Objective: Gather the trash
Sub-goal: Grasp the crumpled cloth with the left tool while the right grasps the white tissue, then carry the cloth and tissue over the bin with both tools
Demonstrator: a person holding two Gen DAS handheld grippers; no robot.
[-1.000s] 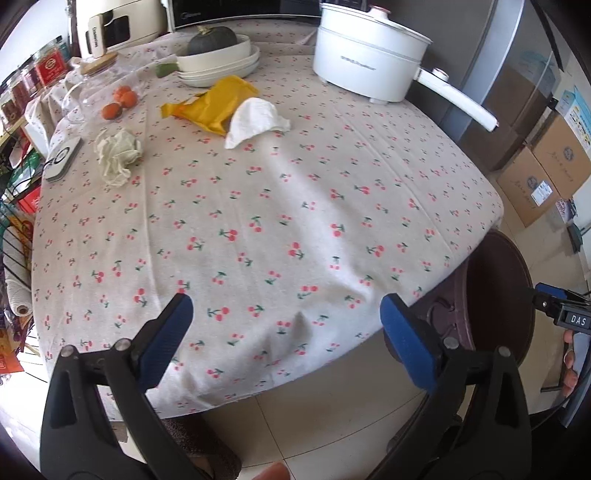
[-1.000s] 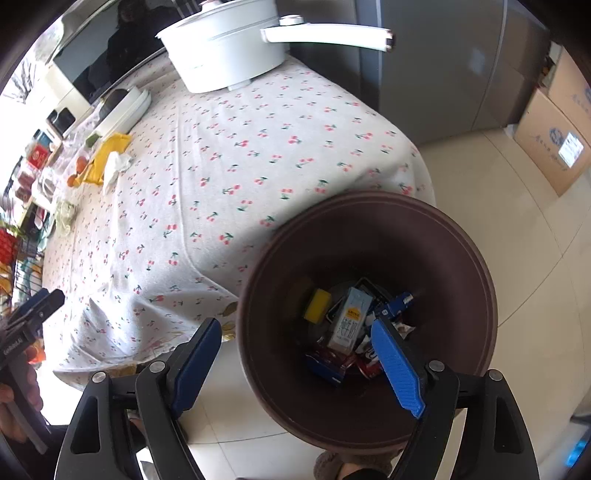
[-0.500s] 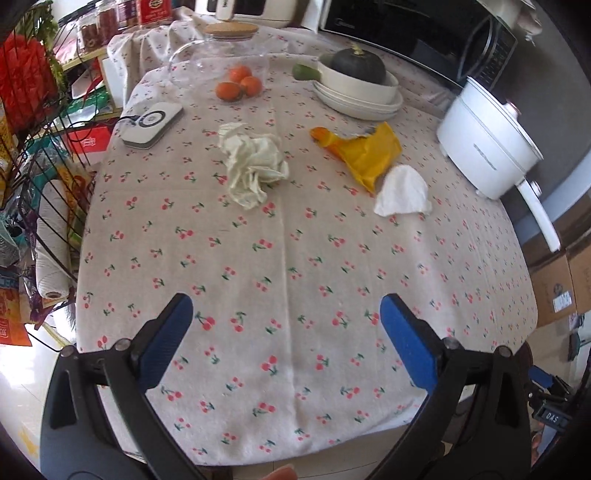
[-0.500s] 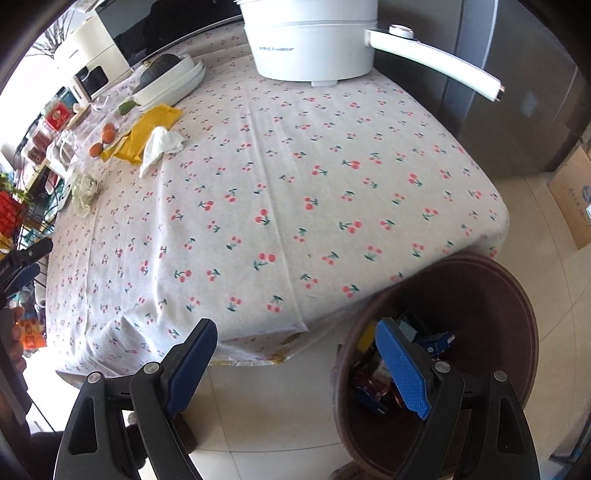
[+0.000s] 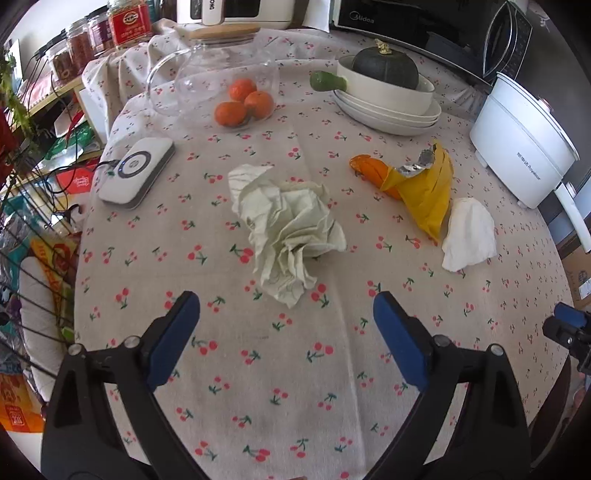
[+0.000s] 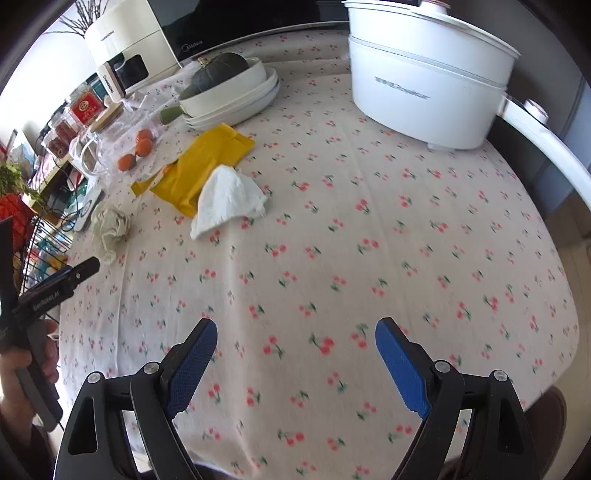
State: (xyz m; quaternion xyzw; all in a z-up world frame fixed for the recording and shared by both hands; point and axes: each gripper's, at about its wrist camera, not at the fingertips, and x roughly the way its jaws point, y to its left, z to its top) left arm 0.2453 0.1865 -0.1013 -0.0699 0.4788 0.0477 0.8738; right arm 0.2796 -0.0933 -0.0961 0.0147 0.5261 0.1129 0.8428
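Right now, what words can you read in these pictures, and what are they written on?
"Midea": on the black microwave at the back.
"GenRobot.AI": on the handle of the left claw, seen from the right wrist view.
White cooking pot: grey side print, too small to read.
Red jar label: too small to read.
White appliance: black letters cut off, unclear.
Cardboard box: label unreadable.

Bright daylight, fisheye-warped edges, right view blurred
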